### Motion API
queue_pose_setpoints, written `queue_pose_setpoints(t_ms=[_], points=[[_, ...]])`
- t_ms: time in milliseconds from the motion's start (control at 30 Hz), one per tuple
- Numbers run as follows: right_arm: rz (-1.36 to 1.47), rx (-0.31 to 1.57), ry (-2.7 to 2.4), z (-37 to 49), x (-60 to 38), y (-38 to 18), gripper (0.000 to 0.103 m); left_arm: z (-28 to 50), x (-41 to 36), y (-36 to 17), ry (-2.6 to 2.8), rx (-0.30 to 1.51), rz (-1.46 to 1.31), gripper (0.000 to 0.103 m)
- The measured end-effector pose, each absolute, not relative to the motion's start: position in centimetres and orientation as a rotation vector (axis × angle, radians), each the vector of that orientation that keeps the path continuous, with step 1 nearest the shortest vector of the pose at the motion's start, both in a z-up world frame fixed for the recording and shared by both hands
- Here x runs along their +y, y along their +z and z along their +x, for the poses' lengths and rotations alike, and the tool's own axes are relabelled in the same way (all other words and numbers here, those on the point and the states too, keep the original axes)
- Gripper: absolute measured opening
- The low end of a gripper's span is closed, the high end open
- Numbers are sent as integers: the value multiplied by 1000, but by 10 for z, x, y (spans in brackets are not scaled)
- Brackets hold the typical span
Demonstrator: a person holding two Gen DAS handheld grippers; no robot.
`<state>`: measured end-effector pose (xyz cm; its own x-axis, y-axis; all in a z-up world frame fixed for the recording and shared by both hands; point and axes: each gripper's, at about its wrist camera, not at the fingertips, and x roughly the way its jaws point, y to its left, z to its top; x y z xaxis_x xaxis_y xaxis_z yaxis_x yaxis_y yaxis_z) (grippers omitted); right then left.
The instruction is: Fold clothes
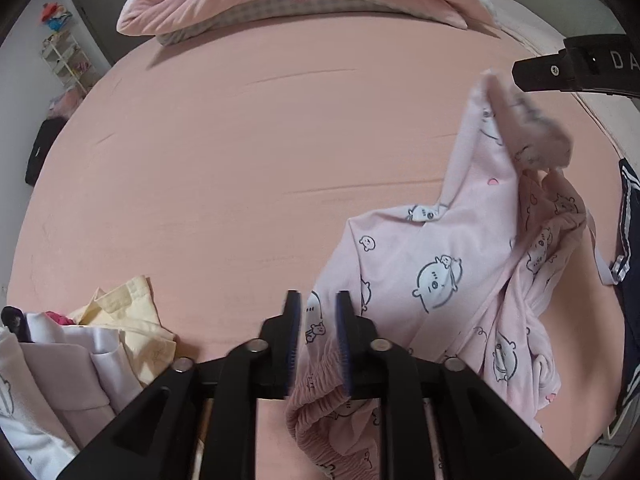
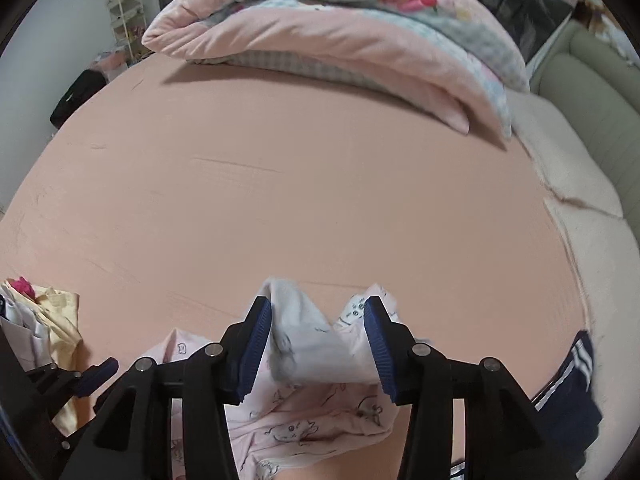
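Note:
A pale pink pyjama garment (image 1: 432,264) printed with cartoon bears lies crumpled on the salmon bed sheet (image 1: 240,160), toward the right. Its gathered waistband (image 1: 320,384) hangs between the fingers of my left gripper (image 1: 319,300), whose jaws stand a little apart and loose around it. My right gripper (image 2: 317,304) is open wide. A blurred flap of the same garment (image 2: 312,344) drops between its blue pads (image 2: 256,344) without being pinched. One right-gripper finger (image 1: 560,68) shows at the upper right of the left wrist view, above that blurred corner (image 1: 524,128).
A pile of yellow, white and pink clothes (image 1: 120,320) sits at the near left of the bed. A navy garment with white stripes (image 2: 576,376) lies at the right edge. A folded pink quilt (image 2: 340,40) lies across the far side, and a white rack (image 1: 64,56) stands beyond the bed.

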<state>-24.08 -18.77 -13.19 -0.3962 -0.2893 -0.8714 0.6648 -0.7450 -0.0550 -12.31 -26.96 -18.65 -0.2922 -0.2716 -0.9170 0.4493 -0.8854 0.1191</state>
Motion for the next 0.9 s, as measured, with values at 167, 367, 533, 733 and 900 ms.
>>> queue_pose_setpoints(t_ms=[167, 367, 533, 733, 900], points=[[1292, 533, -2111, -244, -180, -139, 48, -115, -261, -186, -2237, 200, 1526, 74], [1353, 493, -2106, -255, -158, -144, 48, -97, -242, -174, -2272, 132, 1478, 74], [1430, 380, -2110, -269, -132, -147, 48, -83, -203, -161, -2329, 93, 1431, 74], [1474, 300, -2095, -271, -106, -153, 48, -59, -177, -167, -2330, 163, 1388, 75], [1516, 168, -2044, -262, -85, -164, 48, -39, -177, -171, -2319, 362, 1356, 75]])
